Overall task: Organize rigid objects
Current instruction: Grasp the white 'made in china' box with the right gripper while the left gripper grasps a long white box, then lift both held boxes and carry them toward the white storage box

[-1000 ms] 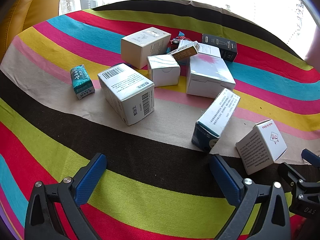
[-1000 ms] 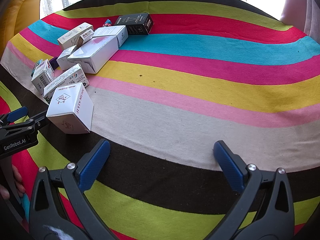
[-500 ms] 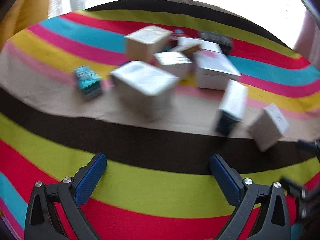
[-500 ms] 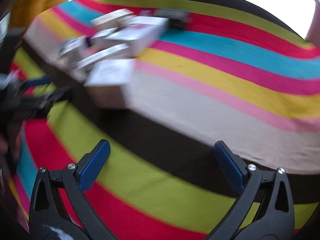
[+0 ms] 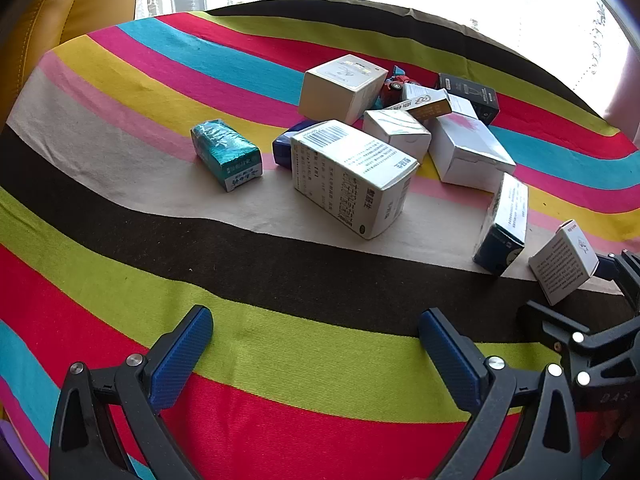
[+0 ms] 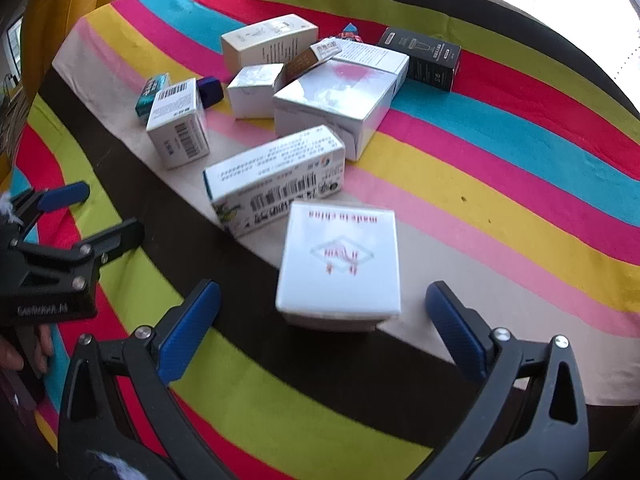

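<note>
Several cardboard boxes lie in a loose cluster on a striped tablecloth (image 5: 280, 280). My right gripper (image 6: 320, 332) is open, and a white box with red print (image 6: 340, 264) sits just ahead, between its fingers' line. That box also shows in the left wrist view (image 5: 562, 266). Behind it lie a long white-and-blue box (image 6: 276, 178) and a large white box (image 6: 336, 104). My left gripper (image 5: 316, 354) is open and empty, well short of a barcode box (image 5: 352, 176) and a teal packet (image 5: 226, 154).
A black box (image 6: 426, 60) and a beige box (image 6: 268, 42) sit at the cluster's far side. A small red toy (image 5: 394, 84) lies among them. A yellow chair (image 5: 48, 20) stands at the far left. The left gripper shows in the right wrist view (image 6: 60, 232).
Both grippers swung left. The right gripper now faces the white red-print box, which sat at its far left before. The boxes have not moved.
</note>
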`<state>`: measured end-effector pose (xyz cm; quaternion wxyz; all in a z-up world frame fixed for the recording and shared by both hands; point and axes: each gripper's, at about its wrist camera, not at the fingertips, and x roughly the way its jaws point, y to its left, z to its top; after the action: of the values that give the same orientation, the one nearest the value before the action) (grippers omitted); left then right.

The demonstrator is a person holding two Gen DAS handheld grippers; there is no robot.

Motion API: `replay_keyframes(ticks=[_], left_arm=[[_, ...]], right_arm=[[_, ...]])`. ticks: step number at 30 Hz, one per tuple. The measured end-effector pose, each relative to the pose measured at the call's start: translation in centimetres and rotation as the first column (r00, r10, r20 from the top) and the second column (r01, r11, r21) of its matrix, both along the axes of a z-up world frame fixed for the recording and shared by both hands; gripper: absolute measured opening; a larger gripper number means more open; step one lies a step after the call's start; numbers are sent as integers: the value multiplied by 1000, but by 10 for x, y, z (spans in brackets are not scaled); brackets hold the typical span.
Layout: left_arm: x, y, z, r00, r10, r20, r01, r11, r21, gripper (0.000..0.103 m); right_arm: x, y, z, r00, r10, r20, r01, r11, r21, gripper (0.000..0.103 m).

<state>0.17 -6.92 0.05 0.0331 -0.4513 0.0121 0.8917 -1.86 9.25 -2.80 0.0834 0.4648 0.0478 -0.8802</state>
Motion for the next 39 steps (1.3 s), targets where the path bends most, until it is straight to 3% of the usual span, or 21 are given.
replay_keyframes(ticks=[5, 7, 9, 11, 14, 18, 22, 28, 34, 39], left_arm=[[1, -1, 0, 1000, -1, 0, 1, 1000, 0, 103], [1, -1, 0, 1000, -2, 0, 2, 1000, 0, 103], [1, -1, 0, 1000, -3, 0, 3, 1000, 0, 103], [1, -1, 0, 1000, -3, 0, 3, 1000, 1, 103], [1, -1, 0, 1000, -4, -1, 4, 1000, 0, 103], [1, -2, 0, 1000, -4, -1, 4, 1000, 1, 103], [1, -2, 0, 1000, -4, -1, 4, 1000, 1, 103], [2, -3, 0, 1000, -4, -1, 4, 1000, 0, 103], [4, 2, 1, 999, 53, -1, -53, 999, -4, 103], [0, 54, 3, 995, -103, 11, 104, 995, -8, 103]], right_arm=[[-3, 2, -1, 1000, -5, -14, 5, 1000, -2, 101], [-2, 4, -1, 999, -15, -33, 15, 1000, -5, 93], [-1, 8, 2, 998, -28, -55, 27, 1000, -12, 74], [3, 9, 5, 997, -36, -68, 36, 999, -14, 66], [10, 15, 8, 996, -40, -78, 39, 999, -12, 44], [20, 25, 9, 996, -34, -87, 36, 999, 25, 44], [32, 53, 11, 990, -110, -92, 115, 992, 53, 44], [50, 115, 9, 957, -276, -86, 277, 961, -7, 44], [57, 136, 11, 940, -330, -85, 329, 944, -23, 45], [59, 135, 11, 942, -325, -87, 325, 946, -21, 46]])
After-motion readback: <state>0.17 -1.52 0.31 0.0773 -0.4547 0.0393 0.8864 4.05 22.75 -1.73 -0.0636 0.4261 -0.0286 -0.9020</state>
